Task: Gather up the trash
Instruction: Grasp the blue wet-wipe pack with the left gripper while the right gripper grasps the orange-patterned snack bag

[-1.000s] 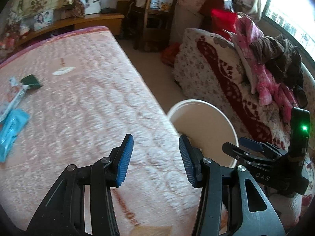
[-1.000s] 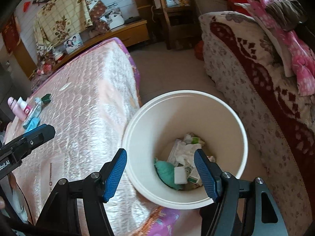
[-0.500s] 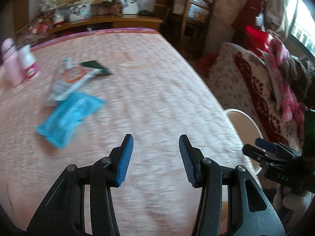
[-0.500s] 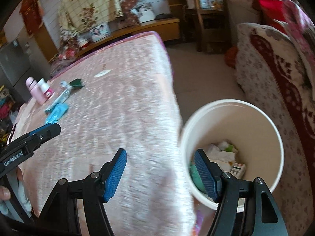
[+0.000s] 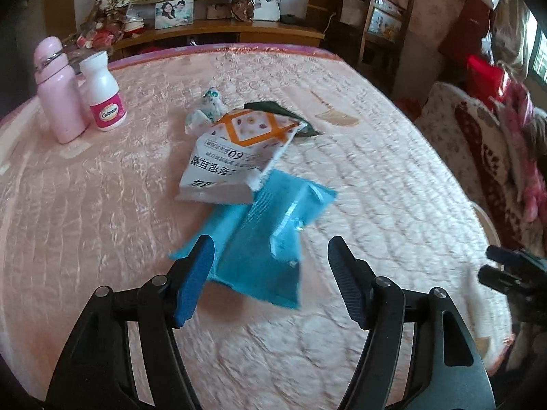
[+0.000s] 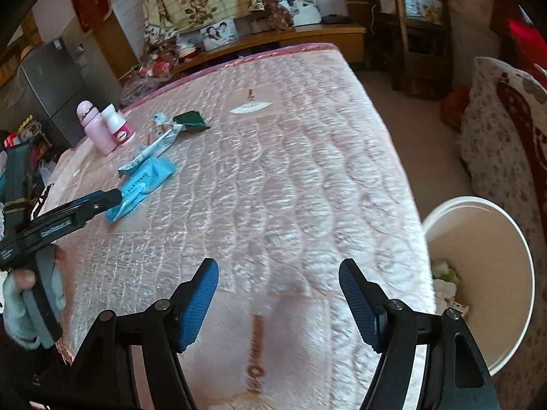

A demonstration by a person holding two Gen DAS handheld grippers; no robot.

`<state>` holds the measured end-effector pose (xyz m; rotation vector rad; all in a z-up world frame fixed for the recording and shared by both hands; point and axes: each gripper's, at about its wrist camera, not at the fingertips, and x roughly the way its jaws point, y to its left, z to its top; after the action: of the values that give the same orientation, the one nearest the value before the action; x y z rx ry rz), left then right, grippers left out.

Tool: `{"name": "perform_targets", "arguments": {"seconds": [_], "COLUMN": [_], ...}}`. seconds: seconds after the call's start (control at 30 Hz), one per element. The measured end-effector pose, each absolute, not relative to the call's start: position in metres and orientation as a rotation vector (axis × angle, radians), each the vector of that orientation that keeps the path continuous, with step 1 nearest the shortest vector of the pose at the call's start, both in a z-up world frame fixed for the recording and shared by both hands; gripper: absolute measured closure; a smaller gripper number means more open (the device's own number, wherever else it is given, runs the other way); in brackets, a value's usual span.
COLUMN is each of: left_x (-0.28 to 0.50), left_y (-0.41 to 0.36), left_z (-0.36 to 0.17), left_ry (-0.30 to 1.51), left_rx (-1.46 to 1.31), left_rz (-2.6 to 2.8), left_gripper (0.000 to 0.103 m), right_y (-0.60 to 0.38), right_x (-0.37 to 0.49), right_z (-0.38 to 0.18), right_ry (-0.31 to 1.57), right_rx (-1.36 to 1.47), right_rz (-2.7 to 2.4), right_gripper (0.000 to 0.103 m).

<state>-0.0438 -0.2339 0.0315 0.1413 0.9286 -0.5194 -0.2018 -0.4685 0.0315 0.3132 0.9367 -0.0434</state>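
While my left gripper [image 5: 270,280] swings away from the white bin [image 6: 478,273] and over the pink mattress [image 5: 376,171], its jaws are opening, empty, with the blue wrapper [image 5: 270,235] right ahead of them now. So the next pickup looks close. My right gripper [image 6: 278,294] is spreading too, empty, bin off to its right with trash already inside.

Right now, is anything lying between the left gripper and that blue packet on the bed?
Nothing visible. The left gripper, jaws opening, faces the blue packet directly, with only bare mattress around. The white snack bag overlaps the packet's far end, not the near side.
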Motion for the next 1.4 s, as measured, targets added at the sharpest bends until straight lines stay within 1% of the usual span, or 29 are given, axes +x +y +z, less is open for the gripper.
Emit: {"name": "perform_targets", "arguments": {"seconds": [0.17,0.27,0.3,0.33,0.37,0.4,0.5,0.57,0.6,0.83,1.03,1.27,1.4], "left_x": [-0.027,-0.023,-0.023,-0.023,-0.025,-0.028,-0.039,-0.047,-0.051,-0.060,-0.043,-0.030,-0.018], "left_y": [-0.244,-0.244,-0.243,-0.243,-0.242,-0.241,-0.231,-0.220,-0.212,-0.152,-0.109,-0.091,-0.095], "left_z": [0.017,0.015,0.014,0.014,0.015,0.017,0.025,0.030,0.033,0.049,0.043,0.040,0.038], "left_ry": [0.934,0.939,0.946,0.952,0.960,0.953,0.974,0.981,0.979,0.961,0.959,0.946,0.946], "left_rx": [0.210,0.195,0.185,0.185,0.184,0.185,0.166,0.151,0.147,0.132,0.088,0.053,0.043], "left_rz": [-0.499,-0.522,-0.530,-0.531,-0.545,-0.551,-0.574,-0.579,-0.576,-0.490,-0.365,-0.320,-0.306], "left_gripper": [0.035,0.036,0.038,0.051,0.053,0.060,0.062,0.065,0.070,0.072,0.072,0.072,0.072], "right_y": [-0.459,-0.451,-0.449,-0.446,-0.444,-0.441,-0.434,-0.430,-0.426,-0.398,-0.370,-0.350,-0.340], "right_x": [-0.183,-0.171,-0.169,-0.164,-0.161,-0.156,-0.148,-0.143,-0.139,-0.112,-0.067,-0.004,0.023], "right_z": [0.028,0.026,0.026,0.026,0.025,0.025,0.023,0.022,0.022,0.022,0.029,0.028,0.021], "right_ry": [0.956,0.966,0.967,0.969,0.971,0.974,0.980,0.983,0.984,0.988,0.971,0.982,1.007], "right_rx": [0.310,0.303,0.298,0.293,0.290,0.288,0.291,0.295,0.298,0.314,0.377,0.494,0.501], "right_rz": [-0.024,-0.009,-0.005,0.001,0.006,0.012,0.029,0.042,0.054,0.121,0.176,0.199,0.193], "right_gripper": [0.032,0.032,0.032,0.032,0.032,0.032,0.032,0.032,0.032,0.032,0.031,0.031,0.031]}}
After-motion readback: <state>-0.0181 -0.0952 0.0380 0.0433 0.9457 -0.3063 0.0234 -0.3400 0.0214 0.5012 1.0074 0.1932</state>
